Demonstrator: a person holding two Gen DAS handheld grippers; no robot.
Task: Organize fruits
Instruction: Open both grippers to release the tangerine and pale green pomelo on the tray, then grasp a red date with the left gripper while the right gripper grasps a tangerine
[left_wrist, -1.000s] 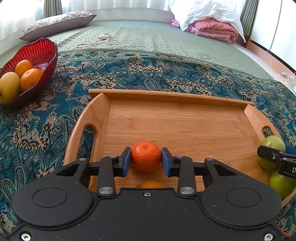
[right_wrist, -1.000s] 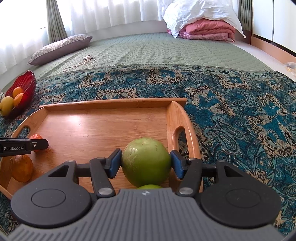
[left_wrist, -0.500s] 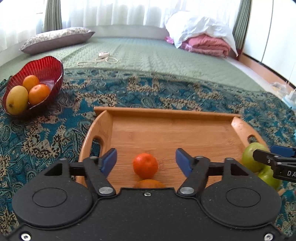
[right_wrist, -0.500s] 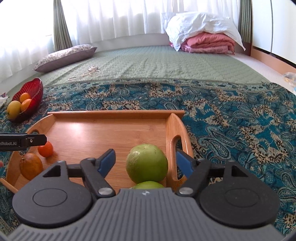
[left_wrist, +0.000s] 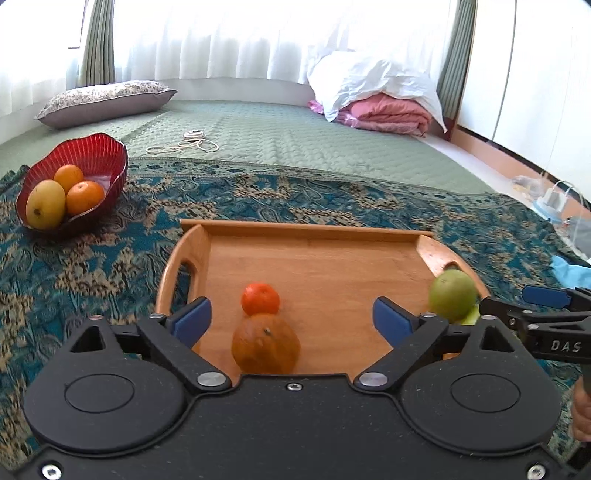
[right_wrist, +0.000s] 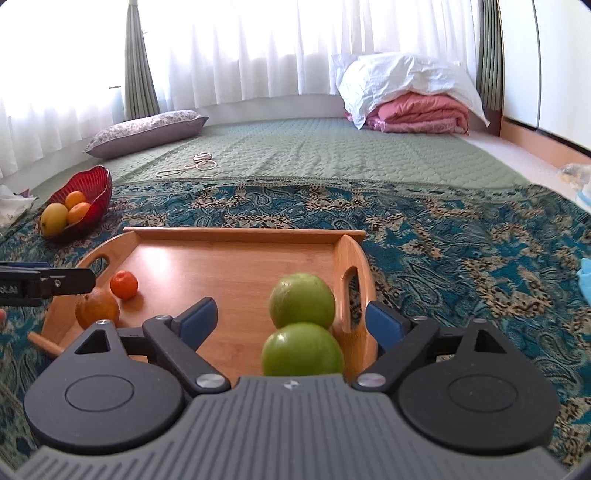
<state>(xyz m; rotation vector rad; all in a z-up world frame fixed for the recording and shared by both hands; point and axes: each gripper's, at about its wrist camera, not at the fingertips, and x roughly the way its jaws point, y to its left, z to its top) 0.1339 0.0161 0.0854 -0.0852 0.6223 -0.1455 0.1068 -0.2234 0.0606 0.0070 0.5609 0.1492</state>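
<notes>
Left wrist view: low, close over tray (left_wrist: 317, 266) left end, facing window. Right wrist view: same heading, over tray (right_wrist: 236, 266) right end. Shared: tray, red bowl (left_wrist: 92, 158) (right_wrist: 94, 184), bed.

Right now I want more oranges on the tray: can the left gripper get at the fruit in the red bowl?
Probably yes. The left gripper is open and empty, and the red bowl sits open-topped on the blanket, left of the tray, with nothing between.

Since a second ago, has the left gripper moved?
Yes. The left gripper opened, released the small orange and drew back from the wooden tray.
</notes>
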